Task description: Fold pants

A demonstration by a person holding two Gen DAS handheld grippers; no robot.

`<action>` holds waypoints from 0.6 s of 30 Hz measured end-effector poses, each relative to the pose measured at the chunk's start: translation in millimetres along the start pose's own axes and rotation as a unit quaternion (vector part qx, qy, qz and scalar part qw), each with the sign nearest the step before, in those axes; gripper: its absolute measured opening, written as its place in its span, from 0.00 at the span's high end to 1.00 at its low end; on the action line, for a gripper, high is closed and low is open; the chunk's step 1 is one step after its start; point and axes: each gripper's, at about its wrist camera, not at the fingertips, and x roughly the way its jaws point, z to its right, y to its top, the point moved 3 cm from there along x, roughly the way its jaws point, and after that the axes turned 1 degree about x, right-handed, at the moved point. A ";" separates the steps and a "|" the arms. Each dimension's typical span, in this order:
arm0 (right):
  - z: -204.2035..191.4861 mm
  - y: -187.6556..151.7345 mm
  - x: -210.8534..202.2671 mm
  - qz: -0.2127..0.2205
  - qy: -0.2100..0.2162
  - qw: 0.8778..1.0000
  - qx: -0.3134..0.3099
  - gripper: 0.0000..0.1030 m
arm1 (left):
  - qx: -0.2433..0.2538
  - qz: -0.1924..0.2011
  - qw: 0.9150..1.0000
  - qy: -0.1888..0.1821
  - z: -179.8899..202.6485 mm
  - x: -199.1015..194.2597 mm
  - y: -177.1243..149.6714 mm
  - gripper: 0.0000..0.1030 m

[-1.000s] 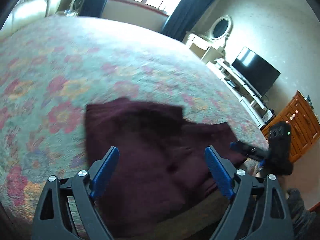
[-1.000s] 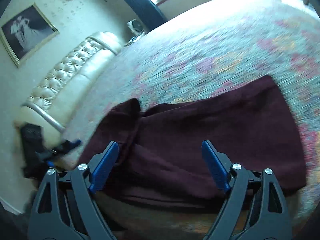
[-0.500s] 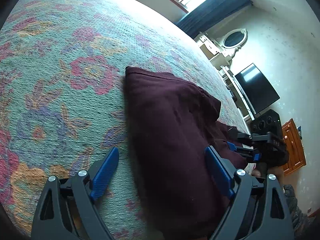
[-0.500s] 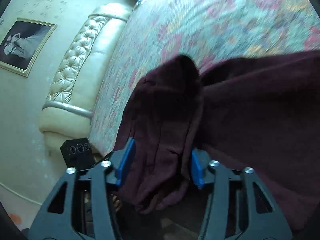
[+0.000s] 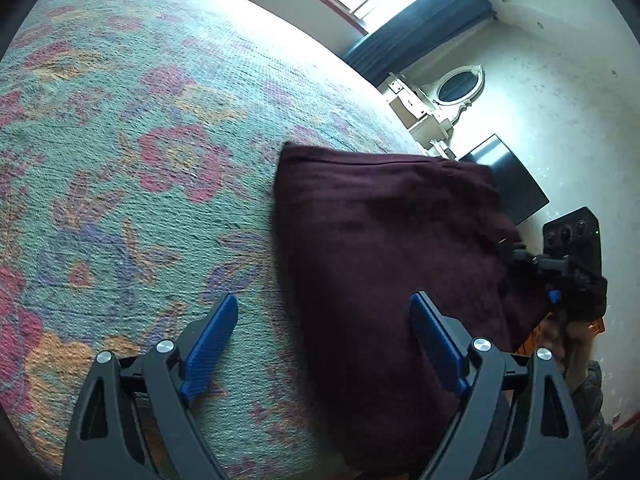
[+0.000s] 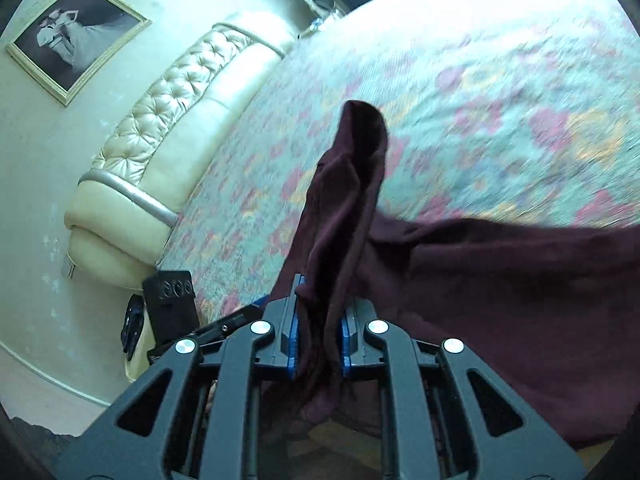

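Note:
Dark maroon pants (image 5: 392,256) lie on a floral bedspread (image 5: 132,152). My left gripper (image 5: 324,340) is open and empty, low over the near edge of the pants, its right finger over the cloth and its left finger over bare bedspread. My right gripper (image 6: 319,332) is shut on a bunched end of the pants (image 6: 344,200) and lifts it off the bed; the rest of the pants (image 6: 520,300) drapes to the right. The right gripper also shows in the left wrist view (image 5: 560,276) at the pants' far right edge.
A cream tufted headboard (image 6: 160,132) and a framed photo (image 6: 76,36) are at the left in the right wrist view. A television (image 5: 508,184), a white dresser with an oval mirror (image 5: 440,100) and a window stand beyond the bed. The bed edge runs near both grippers.
My right gripper has closed on the end of the pants and raised it. My left gripper stays open and has shifted slightly over the pants' near edge.

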 end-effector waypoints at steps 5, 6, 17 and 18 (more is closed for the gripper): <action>19.9 9.1 -47.9 0.026 -0.031 0.999 -0.001 0.86 | 0.004 -0.004 1.000 -0.006 4.2 2.1 0.8 0.16; 25.3 9.0 -56.5 0.030 -0.037 0.999 0.000 0.86 | 0.005 -0.005 1.000 -0.007 5.1 2.9 0.4 0.16; 152.5 -10.3 -114.2 0.046 -0.083 0.990 0.109 0.86 | 0.025 -0.031 0.999 -0.004 22.8 18.5 -6.0 0.16; 161.2 -14.0 -111.1 0.041 -0.082 0.989 0.114 0.86 | 0.027 -0.033 0.999 -0.005 25.7 20.5 -7.1 0.16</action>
